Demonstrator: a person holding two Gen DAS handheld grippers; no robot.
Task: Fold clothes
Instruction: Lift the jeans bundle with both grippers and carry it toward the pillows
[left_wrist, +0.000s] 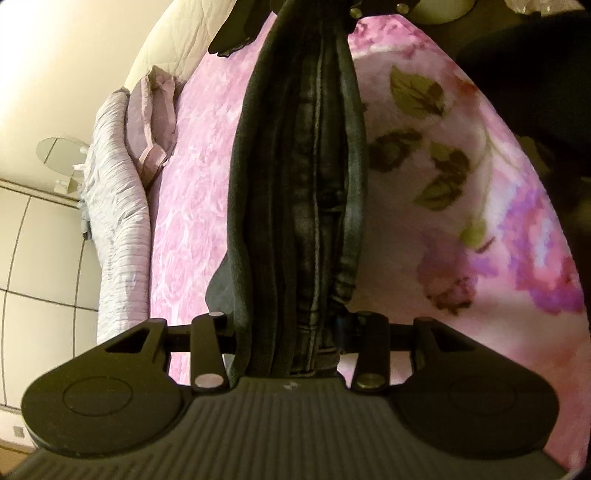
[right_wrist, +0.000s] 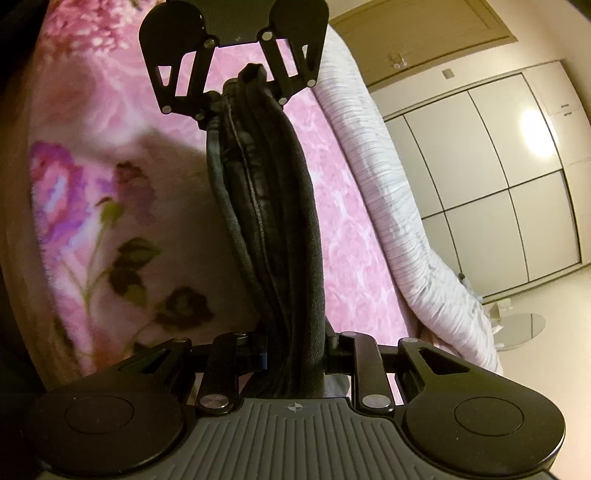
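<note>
Left wrist: left gripper (left_wrist: 291, 343) clamped on bunched dark jeans (left_wrist: 295, 177), stretched above the pink floral blanket (left_wrist: 424, 155) near its middle. Right wrist: right gripper (right_wrist: 295, 354) pinching the other end — best kept taut and level before laying flat.

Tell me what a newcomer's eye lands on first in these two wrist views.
The dark bunched jeans dominate, stretched like a thick rope down the middle of each view, one end clamped in the left claw and the other in the right claw. Beneath them lies a loud pink floral blanket over the bed. A rumpled pale lilac quilt runs along the bed's edge, with white wardrobe doors beyond.
</note>
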